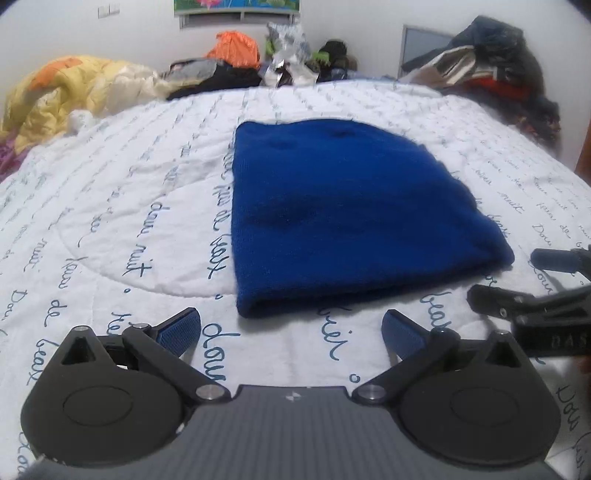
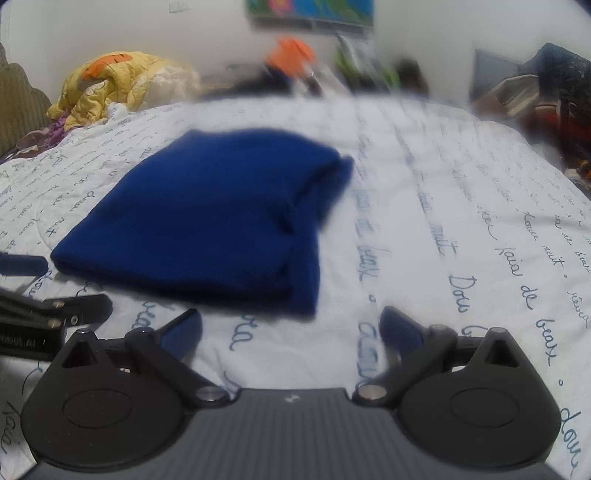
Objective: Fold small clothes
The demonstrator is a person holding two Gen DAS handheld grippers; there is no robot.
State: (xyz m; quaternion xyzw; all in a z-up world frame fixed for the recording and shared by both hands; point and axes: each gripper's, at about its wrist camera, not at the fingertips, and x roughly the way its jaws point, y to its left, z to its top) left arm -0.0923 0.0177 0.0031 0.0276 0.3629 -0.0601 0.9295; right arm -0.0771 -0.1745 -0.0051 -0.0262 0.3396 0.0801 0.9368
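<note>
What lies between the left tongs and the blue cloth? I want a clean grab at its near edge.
Nothing visible. Only bare white quilt lies between the open left tongs and the blue cloth. The right tongs sit off to the side, also open and empty.

One folded garment of deep blue knitted fabric [image 1: 347,218] lay on one white quilted bedspread printed with blue handwriting [image 1: 122,206]. Two black two-finger grippers with blue pads were counted: the left gripper [image 1: 291,328] and the right gripper [image 2: 291,328], each with two fingers spread apart. At the far edge sat one crumpled yellow quilt with orange patches [image 1: 74,92] and one orange bundle of shiny cloth [image 1: 234,48]. One colourful picture [image 1: 236,7] hung on the wall.
</note>
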